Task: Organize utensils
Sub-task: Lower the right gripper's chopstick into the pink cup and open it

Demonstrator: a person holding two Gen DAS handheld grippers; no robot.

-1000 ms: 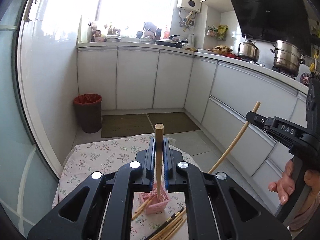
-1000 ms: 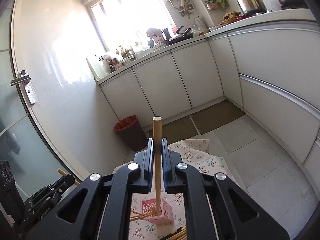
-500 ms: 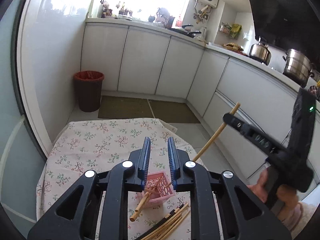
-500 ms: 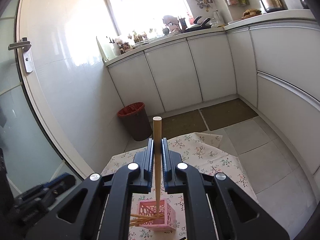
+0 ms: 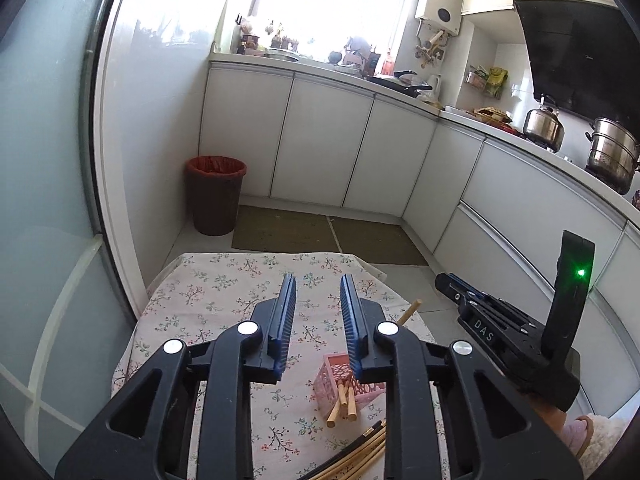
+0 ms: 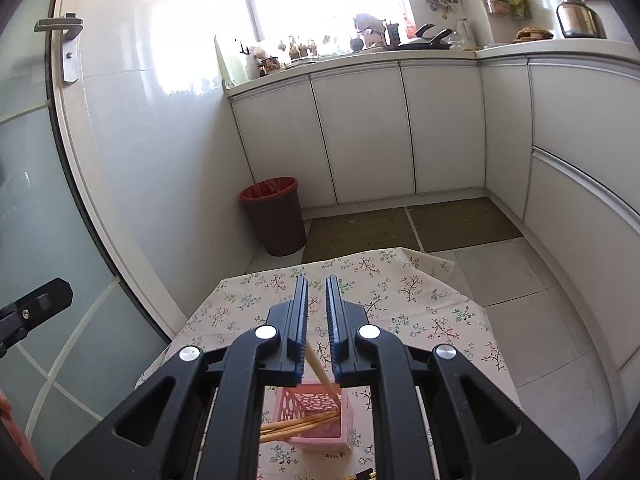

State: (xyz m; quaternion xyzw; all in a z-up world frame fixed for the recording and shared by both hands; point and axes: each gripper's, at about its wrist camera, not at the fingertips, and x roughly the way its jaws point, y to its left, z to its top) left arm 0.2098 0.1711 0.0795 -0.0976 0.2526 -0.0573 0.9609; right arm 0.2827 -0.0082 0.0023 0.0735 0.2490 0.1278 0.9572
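Observation:
A pink perforated basket [image 5: 338,380] [image 6: 316,412] stands on the floral tablecloth [image 5: 224,300] and holds several wooden chopsticks [image 5: 342,404] [image 6: 300,426] that poke out of it. My left gripper [image 5: 317,300] is open and empty above the cloth, left of the basket. My right gripper [image 6: 316,300] is open a little, right above the basket. One chopstick [image 6: 320,368] leans loose in the basket between its jaws; its top end shows in the left wrist view [image 5: 408,312]. A loose bundle of chopsticks [image 5: 356,456] lies on the cloth near the front edge.
The small table stands in a narrow kitchen. A brown bin with a red liner [image 5: 216,196] [image 6: 276,216] stands on the floor beyond it. White cabinets [image 5: 320,148] run along the back and right. A glass door [image 6: 36,200] is at the left.
My left gripper let its chopstick go into the basket and opened wide. My right gripper came down over the basket and opened, and its chopstick now leans in the basket.

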